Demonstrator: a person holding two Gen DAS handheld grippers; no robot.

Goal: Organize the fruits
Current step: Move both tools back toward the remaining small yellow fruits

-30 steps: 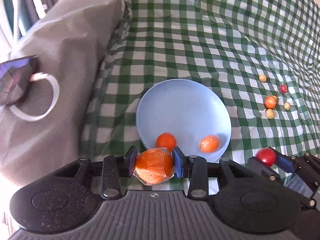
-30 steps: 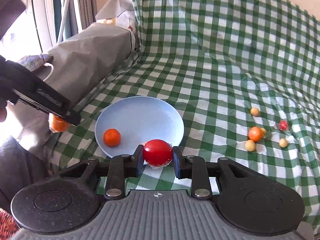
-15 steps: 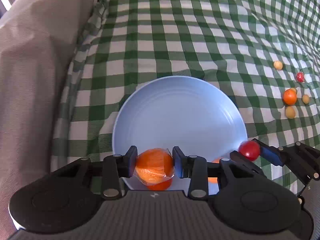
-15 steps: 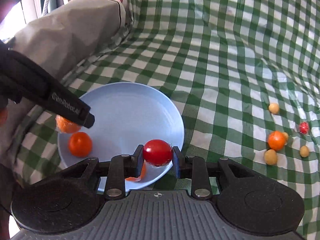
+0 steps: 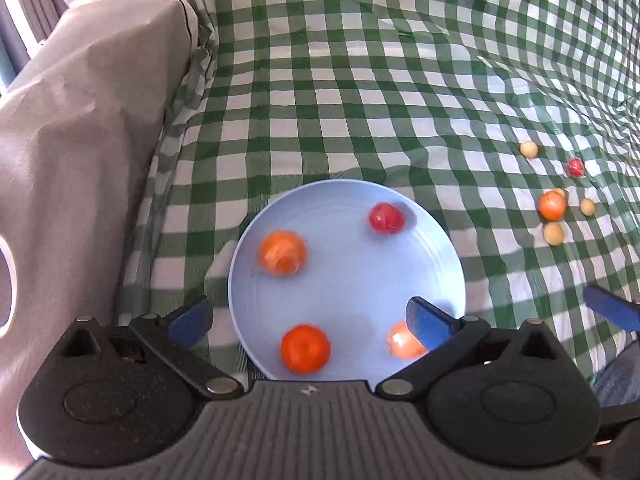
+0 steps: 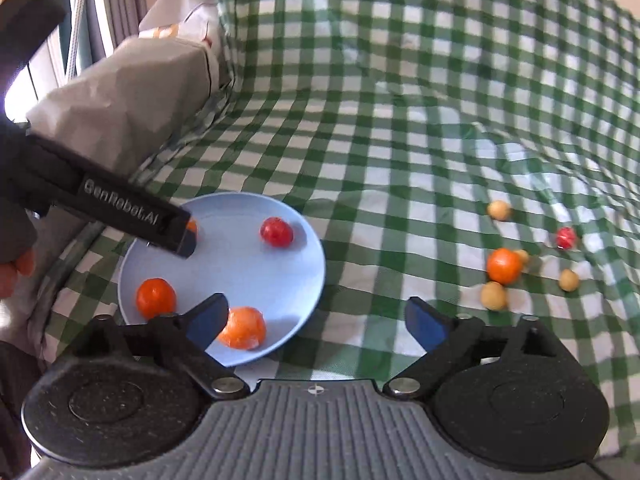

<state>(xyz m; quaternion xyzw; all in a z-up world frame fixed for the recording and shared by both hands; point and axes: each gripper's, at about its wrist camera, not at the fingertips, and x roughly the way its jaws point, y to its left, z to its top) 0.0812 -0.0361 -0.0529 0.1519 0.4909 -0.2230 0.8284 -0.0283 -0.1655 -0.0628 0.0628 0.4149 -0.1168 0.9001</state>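
Both tongs, the left gripper [image 5: 308, 318] and right gripper [image 6: 316, 320], are held apart and empty above the blue plate [image 5: 436, 236], where four fruits are seen. Six loose fruits [image 6: 503, 266] near the tablecloth's right edge are judged next to be fetched.

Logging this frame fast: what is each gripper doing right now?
Left gripper: open, holding nothing.
Right gripper: open, holding nothing.
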